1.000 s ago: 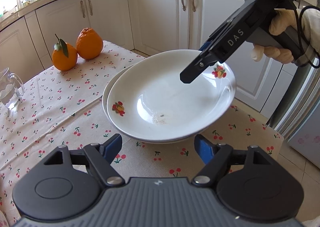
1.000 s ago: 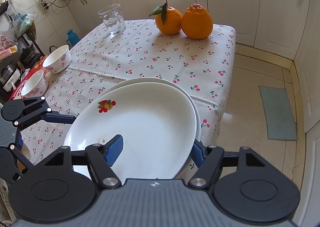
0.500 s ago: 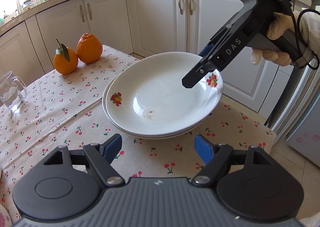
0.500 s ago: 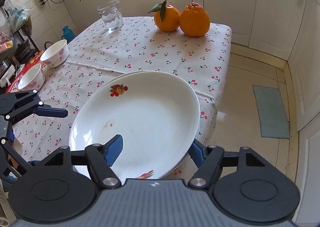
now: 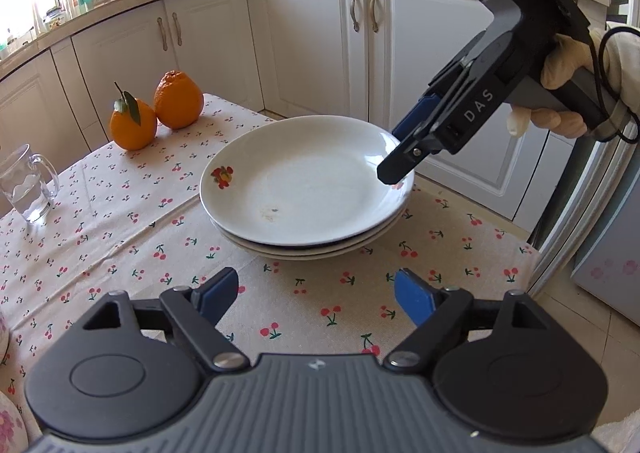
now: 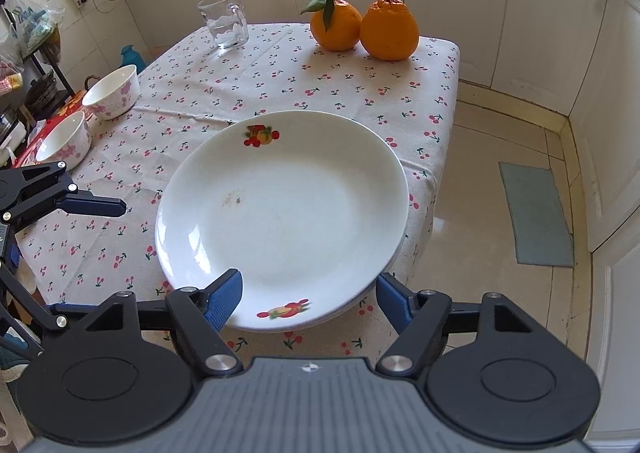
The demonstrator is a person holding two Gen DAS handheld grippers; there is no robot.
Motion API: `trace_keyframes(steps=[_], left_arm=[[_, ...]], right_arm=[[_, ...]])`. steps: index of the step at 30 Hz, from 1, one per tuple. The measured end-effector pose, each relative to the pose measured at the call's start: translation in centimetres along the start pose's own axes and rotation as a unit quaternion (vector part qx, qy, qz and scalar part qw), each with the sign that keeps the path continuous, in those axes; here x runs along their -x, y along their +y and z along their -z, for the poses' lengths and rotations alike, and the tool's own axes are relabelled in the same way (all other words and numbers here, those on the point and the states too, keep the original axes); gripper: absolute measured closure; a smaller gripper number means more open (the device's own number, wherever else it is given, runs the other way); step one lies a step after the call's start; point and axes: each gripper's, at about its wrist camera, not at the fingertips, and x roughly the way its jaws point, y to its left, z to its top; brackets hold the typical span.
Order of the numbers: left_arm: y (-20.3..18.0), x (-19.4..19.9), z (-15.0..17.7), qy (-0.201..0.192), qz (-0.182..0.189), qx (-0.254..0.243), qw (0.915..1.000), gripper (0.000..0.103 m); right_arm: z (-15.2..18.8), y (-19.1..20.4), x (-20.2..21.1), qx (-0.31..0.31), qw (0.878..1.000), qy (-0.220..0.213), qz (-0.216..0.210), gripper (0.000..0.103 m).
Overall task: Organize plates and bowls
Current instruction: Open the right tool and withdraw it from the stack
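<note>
The right claw (image 6: 306,295) has its jaws opening, with the near rim of the stacked plates (image 6: 288,209) between its blue pads; in the left wrist view the claw's tip hangs over the plates' far rim, and whether the pads still press on the rim cannot be told. The left claw (image 5: 316,295) stands short of the plates, apart from them, its jaws opening with only cloth between them. The plates sit nested at the tabletop's (image 5: 120,237) corner on the cherry-print cloth. Two pink-flowered bowls (image 6: 92,113) stand well apart at the opposite edge. Two oranges (image 6: 364,27) and a glass mug (image 6: 224,19) sit along the far side.
</note>
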Motion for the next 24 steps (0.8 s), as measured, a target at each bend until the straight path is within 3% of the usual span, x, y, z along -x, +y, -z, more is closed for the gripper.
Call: trace_keyframes(steps=[8,12,19,24], left_arm=[[0.7,2.7,0.8,-0.037,-0.012,0.007,0.9992,0.012],[1.4,4.4,1.4,-0.048,-0.017,0.017,0.9985,0.008],[2.7,7.5,3.8,-0.046,-0.036,0.029,0.9979,0.007],[4.1,10.6,6.2,-0.054,-0.051,0.042,0.9964,0.007]], right_arm=[[0.8,4.0,2.3,0.006,0.998,-0.063,0.029,0.000],[1.1,6.3,2.8,-0.005,0.994,-0.097,0.042,0.000],[0.9,11.4,2.1,0.007,0.991,-0.100,0.085,0.000],[0.7,15.5,1.9,0.016,0.991,-0.111,0.077,0.000]])
